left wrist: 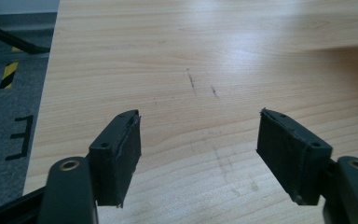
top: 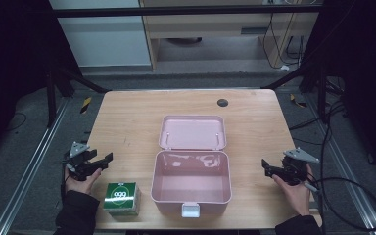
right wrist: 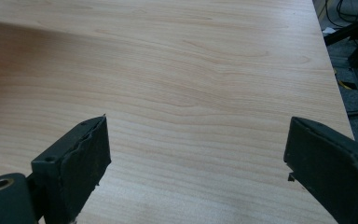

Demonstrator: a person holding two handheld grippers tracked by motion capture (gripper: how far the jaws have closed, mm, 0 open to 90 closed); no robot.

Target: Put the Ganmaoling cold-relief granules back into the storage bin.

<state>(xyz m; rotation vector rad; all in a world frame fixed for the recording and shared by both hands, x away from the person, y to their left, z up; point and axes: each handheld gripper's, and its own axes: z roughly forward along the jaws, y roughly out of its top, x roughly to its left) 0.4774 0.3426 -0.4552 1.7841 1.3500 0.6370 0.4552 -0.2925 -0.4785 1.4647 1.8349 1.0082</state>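
Green carton [top: 122,198]: stands upright near the table's front edge, just in front of my left hand and left of the pink box; its upper face shows, long axis hard to tell.
Carton writing: "999" in white on the green face; the smaller print is too small to read.
Pink box [top: 191,182]: open at the table's middle, its long axis running left to right; the lid [top: 193,132] lies back flat toward the far edge, and a white latch [top: 191,210] sits on the front wall.
Left gripper [top: 104,160]: in my left hand, jaws pointing toward the pink box; in the left gripper view the pads [left wrist: 121,154] stand apart with bare wood between them, gripping nothing.
Right gripper [top: 266,166]: in my right hand by the right edge, jaws pointing left toward the pink box; in the right gripper view its pads [right wrist: 81,161] stand wide apart over bare wood, holding nothing.
Table [top: 127,117]: pale wood, with a dark round grommet [top: 222,102] near the far edge.
Open room: bare wood lies on both sides of the pink box and beyond its lid.
Floor writing: a black mark like an "E" [left wrist: 19,137] on the grey floor left of the table.
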